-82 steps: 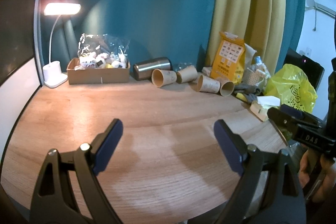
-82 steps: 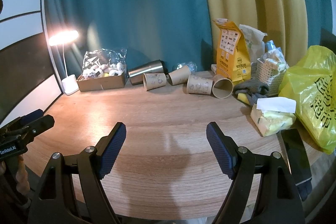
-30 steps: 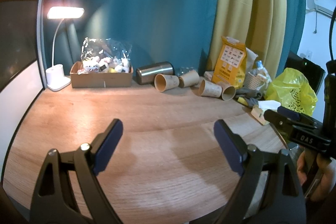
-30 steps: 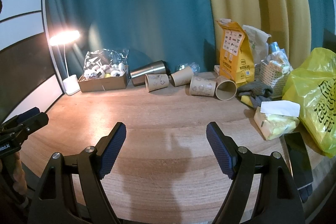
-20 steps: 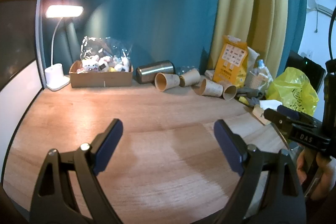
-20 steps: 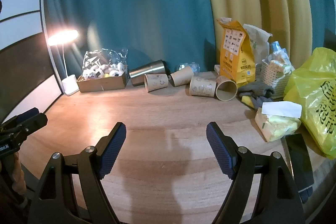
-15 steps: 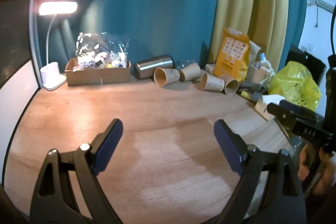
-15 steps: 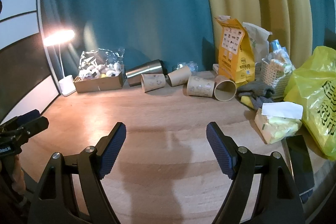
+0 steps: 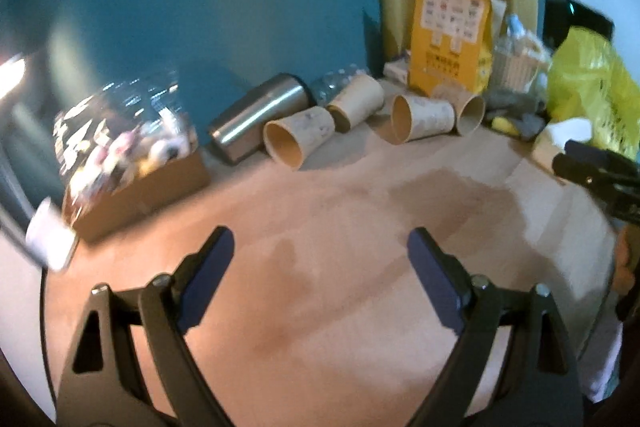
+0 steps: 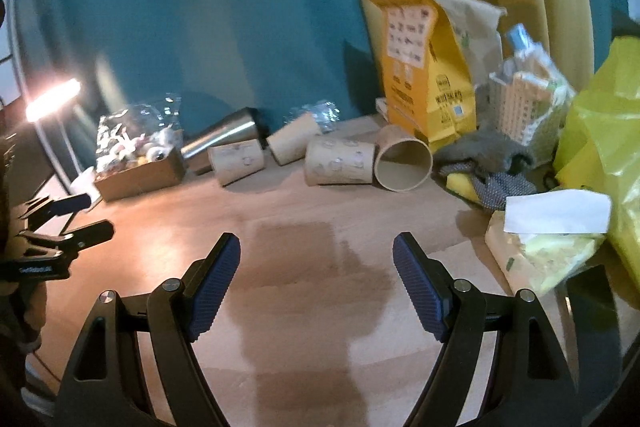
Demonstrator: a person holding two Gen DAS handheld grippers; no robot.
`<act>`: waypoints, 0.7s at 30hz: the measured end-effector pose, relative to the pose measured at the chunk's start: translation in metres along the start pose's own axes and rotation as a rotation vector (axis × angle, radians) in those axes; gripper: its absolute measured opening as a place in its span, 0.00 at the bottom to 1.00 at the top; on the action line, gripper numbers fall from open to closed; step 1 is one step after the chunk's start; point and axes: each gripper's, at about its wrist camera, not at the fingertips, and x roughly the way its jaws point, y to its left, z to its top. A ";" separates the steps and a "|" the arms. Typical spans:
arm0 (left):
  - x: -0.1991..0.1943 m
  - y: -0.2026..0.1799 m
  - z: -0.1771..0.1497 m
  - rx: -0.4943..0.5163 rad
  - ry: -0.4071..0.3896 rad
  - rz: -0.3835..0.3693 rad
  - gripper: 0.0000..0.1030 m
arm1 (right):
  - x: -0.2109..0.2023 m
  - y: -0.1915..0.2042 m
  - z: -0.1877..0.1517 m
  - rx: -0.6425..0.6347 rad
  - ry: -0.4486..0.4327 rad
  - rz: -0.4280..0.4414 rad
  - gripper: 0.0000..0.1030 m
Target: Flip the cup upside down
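both the left gripper [image 9: 320, 251] and right gripper [image 10: 316, 255] hover with jaws spread wide, empty, low in frame; four paper cups [image 10: 340, 162] lie sideways mid-frame on the wooden table [image 10: 320, 307].

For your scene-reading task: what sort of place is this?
Probably a home desk against a curtain, used for storage: a lamp, a snack bag and paper cups lying on the wooden table.

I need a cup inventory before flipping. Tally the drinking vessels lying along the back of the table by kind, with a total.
Paper cups: 4
Steel tumbler: 1
Total: 5, all lying on their sides.
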 end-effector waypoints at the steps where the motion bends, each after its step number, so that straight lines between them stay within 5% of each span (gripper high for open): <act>1: 0.014 -0.001 0.010 0.031 0.011 0.007 0.87 | 0.008 -0.004 0.002 0.011 0.009 0.000 0.79; 15: 0.181 -0.009 0.096 0.427 0.137 0.140 0.87 | 0.094 -0.045 0.027 0.106 0.097 0.027 0.79; 21: 0.215 -0.007 0.109 0.471 0.197 0.141 0.87 | 0.104 -0.052 0.035 0.117 0.095 0.044 0.79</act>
